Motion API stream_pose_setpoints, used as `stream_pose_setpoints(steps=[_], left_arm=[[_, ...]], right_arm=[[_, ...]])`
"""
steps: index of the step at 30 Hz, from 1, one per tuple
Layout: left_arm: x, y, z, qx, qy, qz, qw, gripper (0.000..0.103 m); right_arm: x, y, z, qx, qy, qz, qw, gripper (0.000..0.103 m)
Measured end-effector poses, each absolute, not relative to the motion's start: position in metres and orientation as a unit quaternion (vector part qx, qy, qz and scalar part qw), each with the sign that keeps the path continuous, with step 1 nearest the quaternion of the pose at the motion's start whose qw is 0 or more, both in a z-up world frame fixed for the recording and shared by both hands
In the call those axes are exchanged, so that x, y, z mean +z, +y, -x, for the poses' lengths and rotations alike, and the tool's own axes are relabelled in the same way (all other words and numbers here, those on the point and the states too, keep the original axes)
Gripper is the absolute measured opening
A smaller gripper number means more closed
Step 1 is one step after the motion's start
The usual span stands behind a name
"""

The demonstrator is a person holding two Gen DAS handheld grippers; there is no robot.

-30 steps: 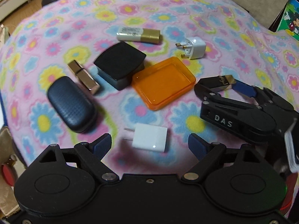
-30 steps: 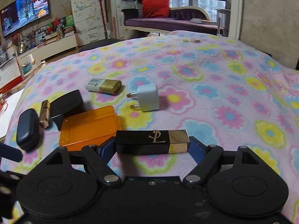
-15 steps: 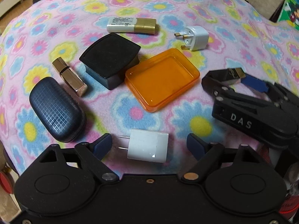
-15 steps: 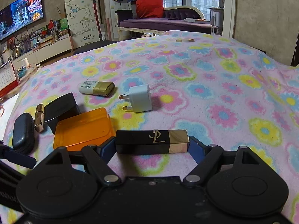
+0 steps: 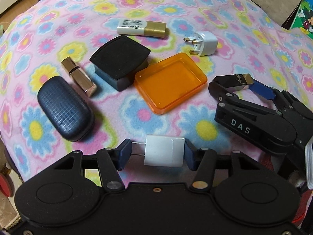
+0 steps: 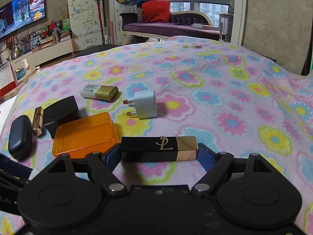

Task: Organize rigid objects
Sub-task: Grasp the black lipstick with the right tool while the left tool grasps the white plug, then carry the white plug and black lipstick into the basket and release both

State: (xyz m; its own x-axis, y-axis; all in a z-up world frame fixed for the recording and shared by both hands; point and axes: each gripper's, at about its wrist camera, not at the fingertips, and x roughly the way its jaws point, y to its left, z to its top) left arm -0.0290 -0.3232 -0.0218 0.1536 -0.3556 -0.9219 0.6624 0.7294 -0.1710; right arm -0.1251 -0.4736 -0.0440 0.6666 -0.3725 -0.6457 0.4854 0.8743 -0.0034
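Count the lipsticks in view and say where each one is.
2. The black-and-gold lipstick is clamped in the right hand-held gripper; the rose-gold lipstick lies on the blanket between the dark glasses case and black box.

The blanket [image 5: 176, 4] is pink with blue, yellow and pink flowers. The tray [image 5: 201, 80] is clear orange. The glasses case [image 5: 64, 108] is dark navy with a grid pattern. One lipstick [image 5: 79, 77] is rose gold; the other lipstick [image 6: 158, 148] is black with a gold end and gold logo. Both plugs, the charger [image 5: 164, 153] and the adapter [image 5: 207, 43], are white. The box [image 5: 119, 60] is black. The lighter [image 5: 141, 28] is white and gold.
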Motion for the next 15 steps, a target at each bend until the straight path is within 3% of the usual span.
stream_pose_setpoints(steps=[15], left_arm=[[0.025, -0.213, 0.002, -0.284, 0.534, -0.109, 0.789, 0.053]], right_arm=[[-0.049, -0.489, 0.138, -0.219, 0.282, -0.127, 0.925, 0.081]])
